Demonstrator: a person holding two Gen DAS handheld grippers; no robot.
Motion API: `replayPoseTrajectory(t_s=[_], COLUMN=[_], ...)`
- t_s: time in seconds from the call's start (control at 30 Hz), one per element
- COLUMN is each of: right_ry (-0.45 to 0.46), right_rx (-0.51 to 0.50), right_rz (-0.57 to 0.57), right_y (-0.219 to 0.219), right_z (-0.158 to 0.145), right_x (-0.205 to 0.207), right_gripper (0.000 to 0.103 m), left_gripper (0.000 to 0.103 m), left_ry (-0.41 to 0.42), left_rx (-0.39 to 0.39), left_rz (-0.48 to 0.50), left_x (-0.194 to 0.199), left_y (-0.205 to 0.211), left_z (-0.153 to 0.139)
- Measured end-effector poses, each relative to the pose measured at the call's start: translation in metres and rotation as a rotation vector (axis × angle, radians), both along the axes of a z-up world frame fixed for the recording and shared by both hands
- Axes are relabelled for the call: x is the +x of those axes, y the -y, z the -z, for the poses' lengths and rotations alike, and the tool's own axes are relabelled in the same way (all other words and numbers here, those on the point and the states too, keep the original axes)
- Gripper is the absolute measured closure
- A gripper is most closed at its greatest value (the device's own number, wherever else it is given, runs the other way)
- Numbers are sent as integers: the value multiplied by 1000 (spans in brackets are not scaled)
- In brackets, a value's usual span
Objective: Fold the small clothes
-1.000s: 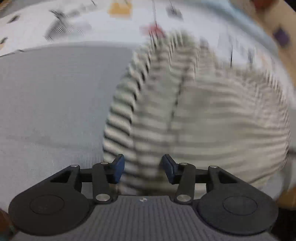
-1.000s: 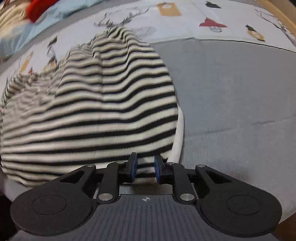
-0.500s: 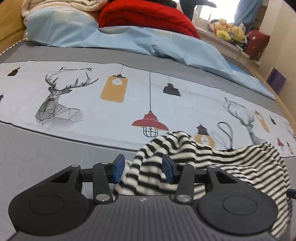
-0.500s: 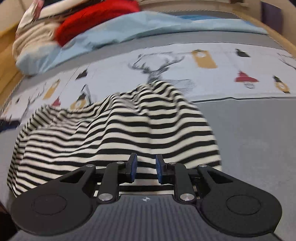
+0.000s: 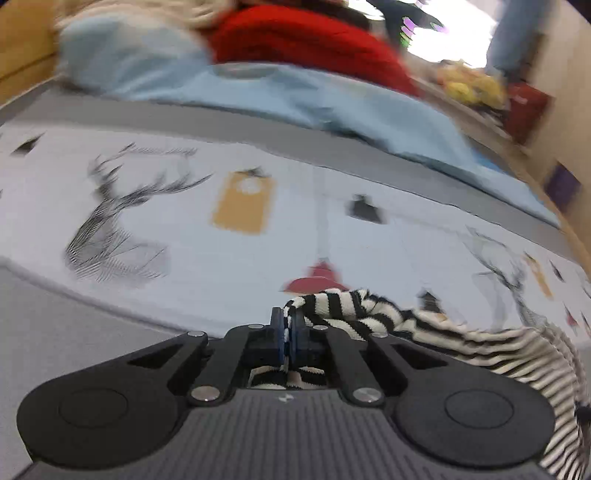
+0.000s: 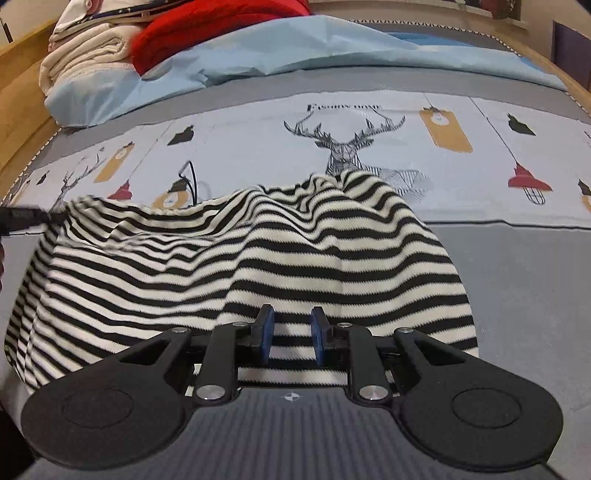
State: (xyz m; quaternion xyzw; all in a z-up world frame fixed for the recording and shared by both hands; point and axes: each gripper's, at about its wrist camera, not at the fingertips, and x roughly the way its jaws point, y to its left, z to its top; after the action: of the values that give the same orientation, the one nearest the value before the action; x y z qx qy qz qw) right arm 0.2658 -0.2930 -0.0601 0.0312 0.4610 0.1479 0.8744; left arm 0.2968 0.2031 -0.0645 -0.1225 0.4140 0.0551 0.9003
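Note:
A black-and-white striped knit garment lies rumpled across the grey part of the bed. My right gripper sits at its near hem. The blue pads stand a little apart with a thick fold of the cloth gripped between them. In the left wrist view my left gripper has its jaws pressed together on an edge of the same garment. The cloth trails off to the right from there. At the far left of the right wrist view a dark finger, apparently the left gripper's, meets the garment's left corner.
The bedsheet is pale with printed deer and lamps, with grey bands before and behind it. A light blue quilt, a red blanket and a cream folded blanket lie at the far end. A wooden bed frame runs along the left.
The left jaws, open around the cloth before, have closed on it. Both views have tilted up from the garment towards the far end of the bed. The right gripper kept its hold.

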Motion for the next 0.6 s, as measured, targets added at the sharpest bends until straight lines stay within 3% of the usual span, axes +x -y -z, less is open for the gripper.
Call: replayPoseTrajectory(t_s=[0.07,0.1,0.17,0.23,0.3,0.43,0.47,0.53,0.6], right_ry=[-3,-14,-41,-36,-14,-20,-37,-91,-103], right_rx=[-9,-23,-67,-54,-34,-75,-104,-169,-179], right_rz=[1,3,24,53,91,174,196,239,245], right_y=[-2,-3,-3,1,7,20,24,31,34], right_z=[2,5,11,10,6,14,18,31,34], right_x=[2,4,6,6,6,12,16,19,20], right_gripper=[80,80,80,80,80,80,80,80,80], left_gripper=[92,88,73,69,69,69,69,70,70], left_ry=[-116,-139,-65,14,38,-85,-141,-218,-211], left_rx=[14,64,113,47,-21,-102,-78,43,110], left_rz=[62,89,76,46,66,244,286,334,360], left_x=[5,5,-1,-11,-19,-23,-21,-21,-24], left_y=[7,13,15,9,7,26,34,50,60], left_z=[16,17,1,-19,-31,-18,-5,17,17])
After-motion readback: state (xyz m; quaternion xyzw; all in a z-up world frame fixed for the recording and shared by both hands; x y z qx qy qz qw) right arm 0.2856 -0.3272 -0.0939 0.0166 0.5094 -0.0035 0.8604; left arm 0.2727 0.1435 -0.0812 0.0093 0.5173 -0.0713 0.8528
